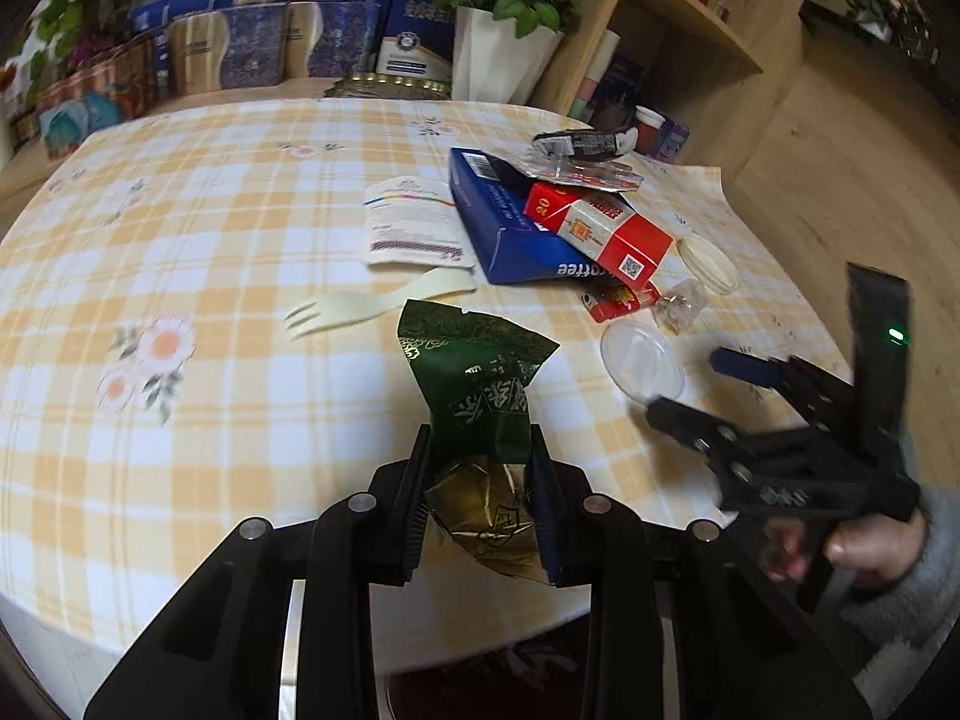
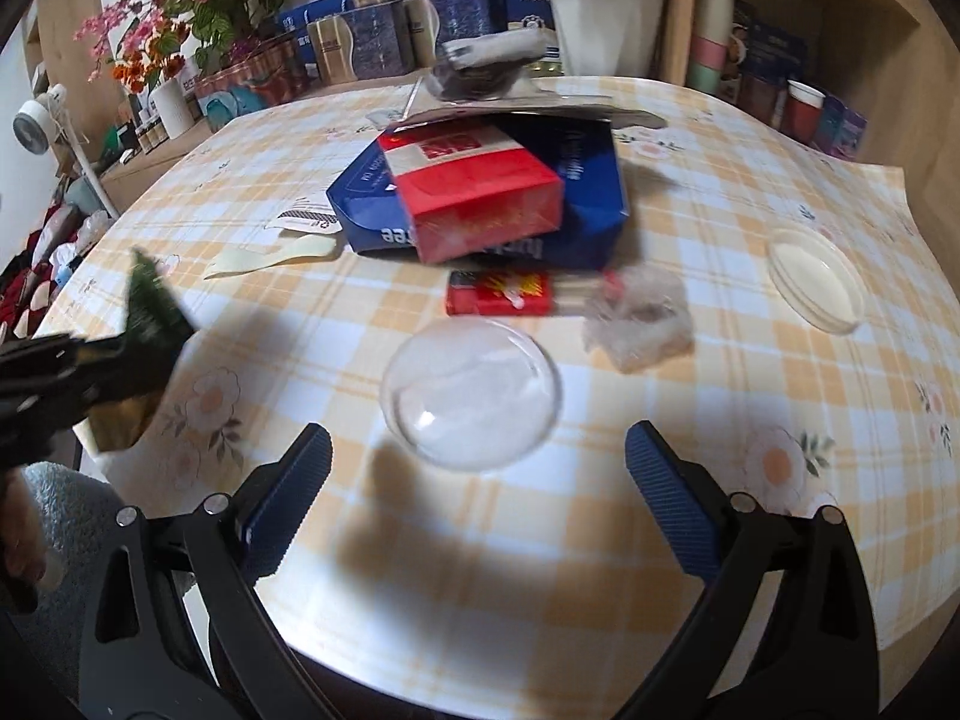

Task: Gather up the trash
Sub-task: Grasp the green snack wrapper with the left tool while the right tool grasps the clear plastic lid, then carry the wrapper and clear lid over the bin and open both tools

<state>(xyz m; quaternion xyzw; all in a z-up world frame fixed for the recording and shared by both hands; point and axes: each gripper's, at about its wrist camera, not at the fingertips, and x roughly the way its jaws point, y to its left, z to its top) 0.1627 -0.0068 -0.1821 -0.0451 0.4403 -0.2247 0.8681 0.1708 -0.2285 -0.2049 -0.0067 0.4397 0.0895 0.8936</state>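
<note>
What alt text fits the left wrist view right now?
The left gripper fingers clamp a green and gold wrapper above a checked tablecloth. Beyond lie a plastic fork, a blue box and a red box; the open right gripper hovers at right.

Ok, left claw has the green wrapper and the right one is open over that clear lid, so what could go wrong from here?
1. The clear lid lies flat on the tablecloth; the right claw, open, may slide over it or snag the cloth.
2. The left claw pinches the green wrapper only at its crumpled lower part, so it could slip out.
3. The red box lies tilted on the blue box; a bump may topple it.
</note>
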